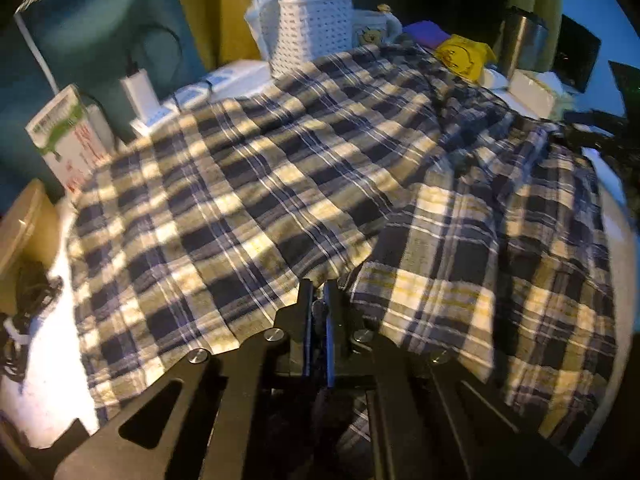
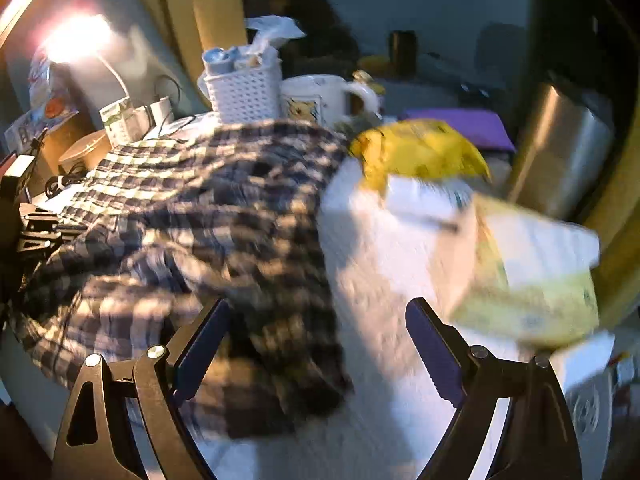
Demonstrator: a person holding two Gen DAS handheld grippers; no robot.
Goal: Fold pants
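**Ana:** Left wrist view first, biggest thing down: the white table point(image 1: 44, 380) is carrying the plaid pants point(image 1: 248, 184), and they are covering most of it, spreading from the near edge back toward the clutter along the far edge. One layer is lying over another, with a diagonal edge running down to the near edge.

**Ben:** And the white basket point(image 1: 310, 36), the mug point(image 2: 316, 100) and the yellow bag point(image 1: 464, 56) are sitting just behind the cloth at the far edge?

**Ana:** Yes, some of it touching the fabric. Smaller now: the left gripper point(image 1: 319, 300) is clenching the pants at the near edge, jaws nearly together on a pinch of cloth.

**Ben:** Right wrist view is blurring badly. The right gripper point(image 2: 316, 348) is hanging with its jaws spread wide, holding nothing, over the cloth's edge near the right side of the table.

**Ana:** I'm judging the fabric light, thin and floppy, so it is likely sagging wherever it's unsupported. A hem or corner seems the best place to grip, two points apart.
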